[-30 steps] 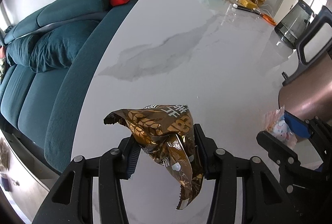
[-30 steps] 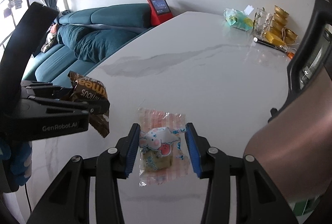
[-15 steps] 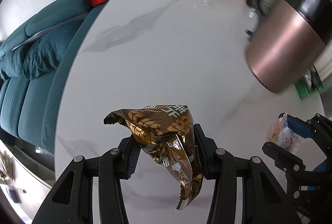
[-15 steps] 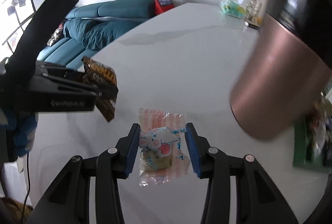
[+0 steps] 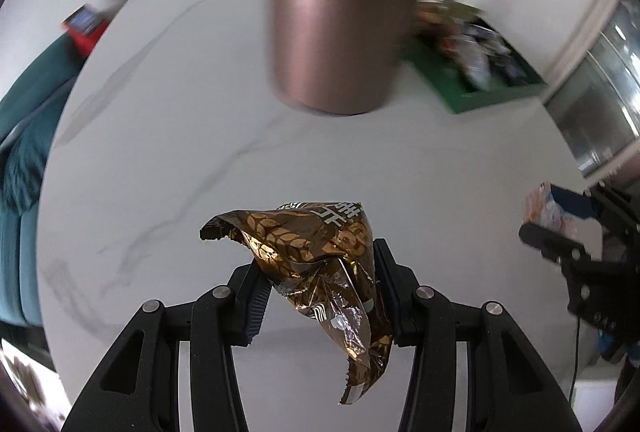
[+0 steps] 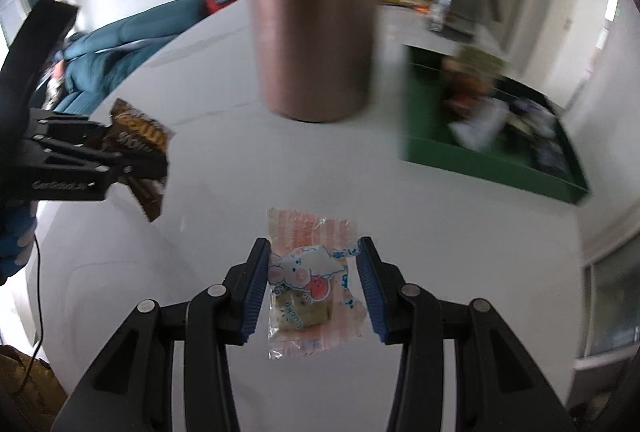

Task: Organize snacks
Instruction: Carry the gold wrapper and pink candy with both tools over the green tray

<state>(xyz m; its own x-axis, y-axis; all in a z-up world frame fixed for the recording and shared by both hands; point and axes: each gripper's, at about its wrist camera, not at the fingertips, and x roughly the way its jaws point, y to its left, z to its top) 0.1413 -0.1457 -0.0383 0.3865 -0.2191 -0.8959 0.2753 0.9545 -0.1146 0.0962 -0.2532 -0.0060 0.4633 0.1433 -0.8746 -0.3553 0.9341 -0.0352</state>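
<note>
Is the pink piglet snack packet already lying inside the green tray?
No, the pink packet is clamped in the right tool above the table, apart from the green tray.

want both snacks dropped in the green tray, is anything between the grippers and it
Partly. The copper canister stands on the table ahead of the left gripper and its brown wrapper, with the green tray behind it to the right. The right gripper with the pink candy has bare table to the tray.

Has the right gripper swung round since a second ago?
Yes. The right gripper, shut on the pink candy packet, has turned rightward: the copper canister went from the view's right edge to centre, and the green tray came into sight.
</note>
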